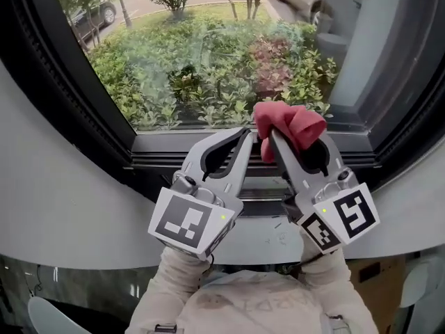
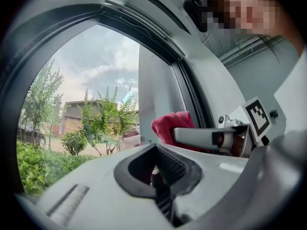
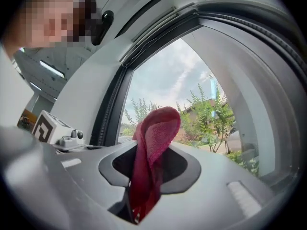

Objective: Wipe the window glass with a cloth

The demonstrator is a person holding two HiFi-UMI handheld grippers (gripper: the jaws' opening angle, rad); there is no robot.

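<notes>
The window glass (image 1: 208, 47) fills the upper part of the head view, with green bushes behind it. I hold both grippers close together just in front of the sill. My right gripper (image 1: 272, 136) is shut on a red cloth (image 1: 290, 122), which bunches up above its tips close to the bottom of the pane. In the right gripper view the cloth (image 3: 156, 138) hangs folded between the jaws. My left gripper (image 1: 250, 133) sits right beside it, jaws shut with nothing between them. From the left gripper view the cloth (image 2: 168, 123) shows just behind the right gripper's finger (image 2: 196, 137).
A dark curved window frame (image 1: 62, 82) surrounds the glass, with a grooved sill track (image 1: 201, 160) below. A white ledge (image 1: 69, 214) runs under the sill. Outside are shrubs, trees and parked cars. A grey pillar (image 1: 361, 40) stands at the right.
</notes>
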